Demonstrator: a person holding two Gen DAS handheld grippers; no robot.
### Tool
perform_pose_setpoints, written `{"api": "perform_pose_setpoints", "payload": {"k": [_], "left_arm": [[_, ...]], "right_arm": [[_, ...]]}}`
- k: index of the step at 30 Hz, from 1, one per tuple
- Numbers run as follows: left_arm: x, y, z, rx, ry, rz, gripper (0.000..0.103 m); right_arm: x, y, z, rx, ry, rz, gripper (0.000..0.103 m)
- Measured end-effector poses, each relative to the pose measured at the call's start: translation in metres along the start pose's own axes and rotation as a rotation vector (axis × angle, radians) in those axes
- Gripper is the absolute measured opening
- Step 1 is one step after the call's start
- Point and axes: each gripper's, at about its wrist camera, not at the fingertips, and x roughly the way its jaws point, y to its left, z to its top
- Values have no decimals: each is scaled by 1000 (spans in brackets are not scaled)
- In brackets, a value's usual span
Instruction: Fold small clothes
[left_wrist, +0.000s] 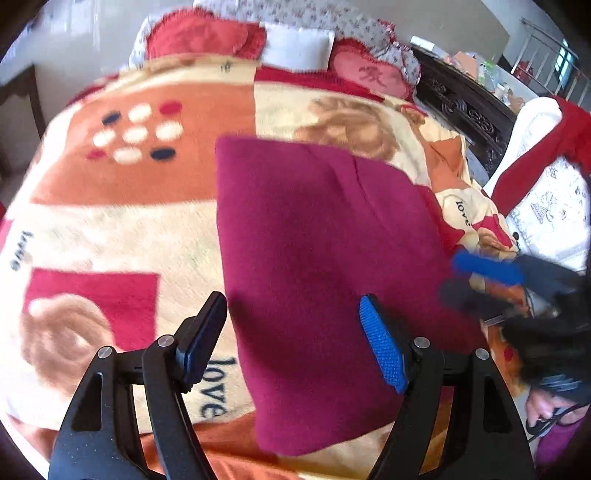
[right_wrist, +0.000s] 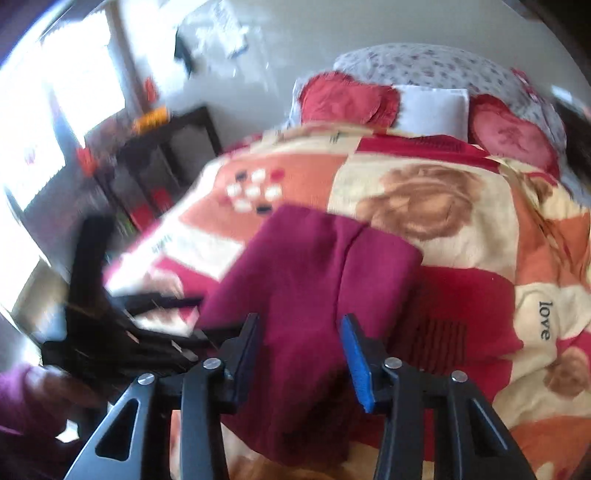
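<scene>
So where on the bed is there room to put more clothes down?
Left of the maroon garment, the blanket lies bare out to its edge. Behind it, bare blanket runs up to the pillows. The right side is crowded by the right gripper.

left gripper (left_wrist: 293, 334) handles: we only get the fingers, the rest runs off the bottom edge
right gripper (left_wrist: 484, 277) from the left wrist: smeared, we can't tell how the jaws sit
left gripper from the right wrist (right_wrist: 122, 321): just a dark streaky blur
maroon garment (left_wrist: 325, 266): near edge sits behind the fingers in both views, and we can't read its seams
dark shelf (right_wrist: 166, 158): too blurry for us to make out what's on it
blanket (left_wrist: 122, 221): cut off left and bottom
carved dark furniture (left_wrist: 469, 110): the stuff on top is too small to name
</scene>
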Motion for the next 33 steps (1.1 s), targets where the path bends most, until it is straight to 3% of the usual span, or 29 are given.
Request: {"api": "perform_pose_setpoints", "payload": {"k": [4, 11, 13, 14, 17, 28, 33], "left_arm": [[-10, -3, 2, 22, -29, 28, 75], [-26, -10, 4, 55, -97, 78, 75], [-29, -13, 4, 68, -113, 94, 75], [-31, -15, 5, 75, -120, 100, 75], [-33, -18, 6, 76, -132, 108, 75], [-43, -18, 6, 44, -158, 133, 75], [-48, -17, 5, 37, -180, 158, 75]], "right_arm": [[28, -12, -24, 34, 82, -51, 38], [5, -20, -20, 91, 32, 0, 38], [-11, -23, -16, 128, -8, 19, 42], [-17, -23, -14, 138, -29, 16, 50], [-34, -27, -11, 168, -81, -6, 52], [-41, -20, -10, 173, -101, -42, 55], [-42, -16, -9, 161, -108, -57, 63]]}}
